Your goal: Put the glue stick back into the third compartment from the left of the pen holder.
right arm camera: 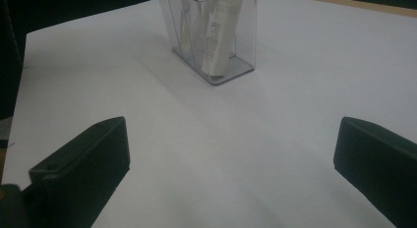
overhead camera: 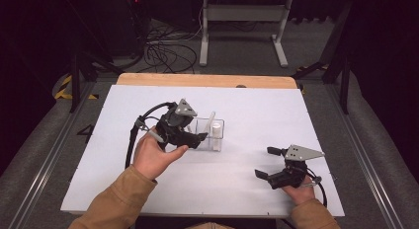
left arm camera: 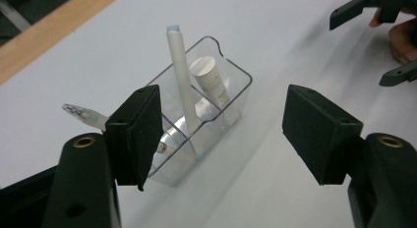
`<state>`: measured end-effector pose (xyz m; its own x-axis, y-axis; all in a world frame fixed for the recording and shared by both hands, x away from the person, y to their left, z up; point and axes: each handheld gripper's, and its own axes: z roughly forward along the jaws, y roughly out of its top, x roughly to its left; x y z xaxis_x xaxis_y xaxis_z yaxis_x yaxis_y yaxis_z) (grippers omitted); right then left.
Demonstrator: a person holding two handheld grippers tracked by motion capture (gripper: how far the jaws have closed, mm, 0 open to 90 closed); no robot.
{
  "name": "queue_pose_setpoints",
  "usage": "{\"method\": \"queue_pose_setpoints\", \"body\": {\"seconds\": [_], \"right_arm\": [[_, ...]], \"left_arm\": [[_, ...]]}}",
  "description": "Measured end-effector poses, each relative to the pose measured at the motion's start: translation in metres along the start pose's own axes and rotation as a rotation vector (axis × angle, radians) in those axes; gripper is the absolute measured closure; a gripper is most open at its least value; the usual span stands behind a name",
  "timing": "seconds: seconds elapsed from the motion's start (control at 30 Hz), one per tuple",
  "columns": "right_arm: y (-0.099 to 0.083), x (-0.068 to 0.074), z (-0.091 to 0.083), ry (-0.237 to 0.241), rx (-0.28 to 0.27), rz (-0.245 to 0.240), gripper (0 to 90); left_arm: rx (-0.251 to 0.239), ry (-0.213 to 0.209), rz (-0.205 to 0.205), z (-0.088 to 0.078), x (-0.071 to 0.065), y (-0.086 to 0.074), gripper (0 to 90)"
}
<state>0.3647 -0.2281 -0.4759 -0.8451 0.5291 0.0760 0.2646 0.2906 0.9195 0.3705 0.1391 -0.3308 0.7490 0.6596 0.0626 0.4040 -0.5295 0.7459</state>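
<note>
A clear plastic organizer box [overhead camera: 210, 134] stands near the middle of the white bench [overhead camera: 247, 110], its compartments keeping a white pen-like stick [left arm camera: 181, 85] leaning upright and a white tube [left arm camera: 212, 83] propped beside it. The left gripper [overhead camera: 195, 138] hovers just beside the box, fingers [left arm camera: 135, 134] spread wide and empty, likely placed to reach its contents. The right gripper [overhead camera: 264, 162] rests well apart near the bench's front edge, its fingers [right arm camera: 83, 164] also apart, holding nothing

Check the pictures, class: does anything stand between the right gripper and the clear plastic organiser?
Nothing visible does. The right gripper, jaws open, faces the clear organiser across bare white table. The left gripper hovers at the organiser's other side.
</note>
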Motion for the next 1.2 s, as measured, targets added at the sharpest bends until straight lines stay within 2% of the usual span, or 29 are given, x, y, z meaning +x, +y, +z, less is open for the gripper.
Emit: {"method": "queue_pose_setpoints", "body": {"seconds": [0.07,0.1,0.13,0.47,0.57,0.63,0.67,0.73,0.87,0.93,1.03,1.1,1.2], "right_arm": [[0.000,0.000,0.000,0.000,0.000,0.000,0.6],[0.000,0.000,0.000,0.000,-0.001,0.000,0.6],[0.000,0.000,0.000,-0.001,-0.001,-0.001,0.6],[0.000,0.001,0.000,-0.002,-0.002,-0.006,0.6],[0.000,0.001,0.000,-0.002,-0.002,-0.007,0.5],[0.000,0.001,0.000,-0.002,-0.004,-0.011,0.4],[0.000,0.001,0.000,-0.003,-0.004,-0.013,0.4],[0.000,0.002,0.000,-0.001,-0.005,-0.009,0.4],[0.000,0.002,0.000,-0.003,-0.007,-0.017,0.4],[0.001,0.002,0.000,-0.002,-0.007,-0.019,0.4],[0.001,0.003,0.000,-0.001,-0.010,-0.019,0.3],[0.001,0.003,0.000,-0.001,-0.009,-0.019,0.3],[0.001,0.003,0.000,0.000,-0.010,-0.020,0.3]], "left_arm": [[-0.037,-0.007,-0.007,-0.004,0.000,-0.007,30.1],[-0.037,-0.007,-0.007,-0.004,0.000,-0.007,29.9],[-0.068,-0.005,-0.006,-0.007,0.000,-0.016,29.3],[-0.188,0.004,-0.053,-0.018,0.011,-0.059,25.2],[-0.203,0.010,-0.062,-0.019,0.014,-0.068,23.9],[-0.226,0.019,-0.071,-0.019,0.019,-0.081,22.7],[-0.226,0.019,-0.071,-0.019,0.019,-0.081,22.1],[-0.249,0.040,-0.079,-0.017,0.024,-0.096,19.4],[-0.263,0.047,-0.088,-0.016,0.031,-0.112,16.5],[-0.288,0.052,-0.095,-0.016,0.035,-0.125,15.8],[-0.301,0.059,-0.074,-0.016,0.038,-0.137,15.2],[-0.305,0.063,-0.073,-0.016,0.039,-0.141,14.6],[-0.326,0.063,-0.072,-0.016,0.040,-0.157,14.0]]}}
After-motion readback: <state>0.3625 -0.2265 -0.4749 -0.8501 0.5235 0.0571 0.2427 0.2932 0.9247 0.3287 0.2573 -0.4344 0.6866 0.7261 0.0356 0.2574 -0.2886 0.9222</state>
